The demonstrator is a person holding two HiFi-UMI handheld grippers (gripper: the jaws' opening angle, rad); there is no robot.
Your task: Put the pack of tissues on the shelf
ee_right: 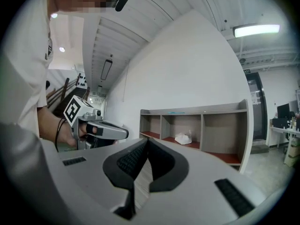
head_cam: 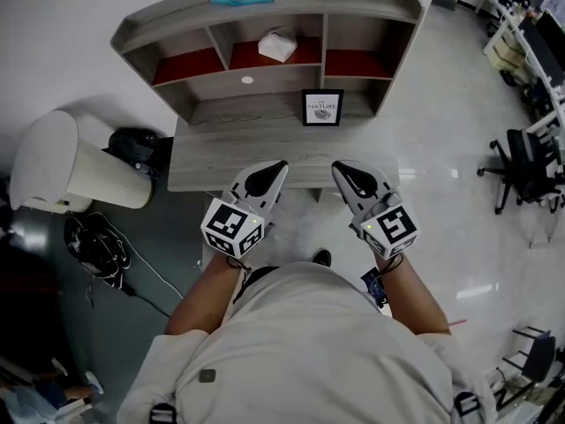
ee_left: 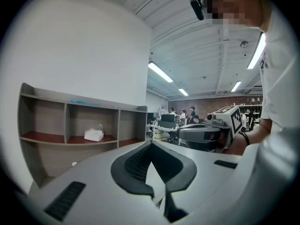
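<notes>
The white pack of tissues [head_cam: 277, 46] lies in the middle compartment of the grey shelf unit [head_cam: 256, 7], on its red floor; it also shows as the pack of tissues [ee_left: 94, 135] in the left gripper view and as the pack [ee_right: 183, 138] in the right gripper view. My left gripper [head_cam: 279, 168] and right gripper [head_cam: 339, 168] hang side by side over the desk's near edge, well short of the shelf. Both are shut and hold nothing. Each sees the other: the right gripper [ee_left: 185, 133] and the left gripper [ee_right: 123, 133].
A grey desk [head_cam: 212, 162] carries the shelf, with a small framed picture [head_cam: 322, 108] standing on it. A blue object [head_cam: 241, 0] lies on the shelf's top. A bin [head_cam: 71, 170] and a bag [head_cam: 95, 241] stand at the left, office chairs [head_cam: 521, 166] at the right.
</notes>
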